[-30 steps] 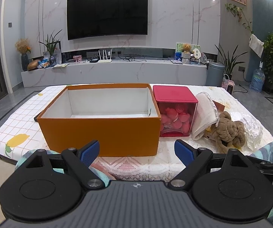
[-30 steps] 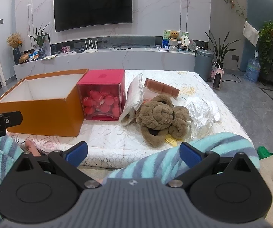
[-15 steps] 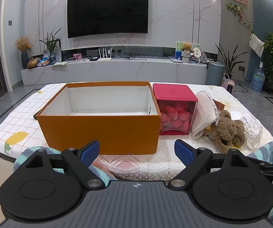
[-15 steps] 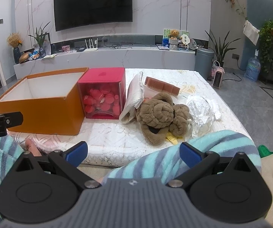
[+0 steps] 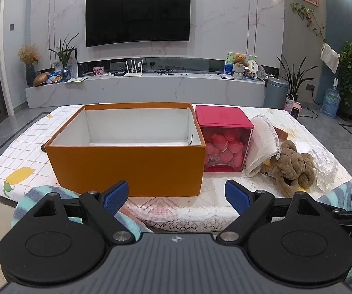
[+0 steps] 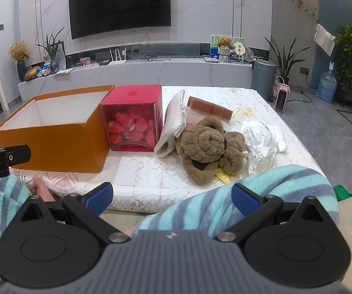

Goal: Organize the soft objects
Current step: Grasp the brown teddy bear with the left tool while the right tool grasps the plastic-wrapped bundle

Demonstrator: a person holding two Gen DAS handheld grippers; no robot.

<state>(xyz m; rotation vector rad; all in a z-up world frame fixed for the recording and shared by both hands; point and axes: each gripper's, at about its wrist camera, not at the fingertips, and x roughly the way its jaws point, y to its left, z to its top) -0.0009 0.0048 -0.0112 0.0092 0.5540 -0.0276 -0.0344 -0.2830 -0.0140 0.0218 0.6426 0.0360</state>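
An open, empty orange box [image 5: 126, 166] [image 6: 53, 139] stands on the table. To its right a brown plush toy [image 5: 293, 169] [image 6: 210, 147] lies beside a folded white cloth [image 5: 261, 147] [image 6: 173, 122], a brown sponge block [image 6: 209, 109] and a crinkled clear plastic bag [image 5: 323, 164] [image 6: 261, 142]. My left gripper [image 5: 176, 193] is open and empty, held short of the box's near wall. My right gripper [image 6: 172, 196] is open and empty, held over my lap short of the plush toy.
A red-lidded clear cube [image 5: 222, 142] [image 6: 134, 120] full of red pieces stands between the box and the cloth. The table has a white lace cover [image 5: 180, 210]. My striped sleeves and knees lie at the table's near edge [image 6: 225, 201]. A TV wall stands far behind.
Both views have risen slightly, so more of the box's inside shows. Both grippers stay open and empty; nothing on the table has moved.
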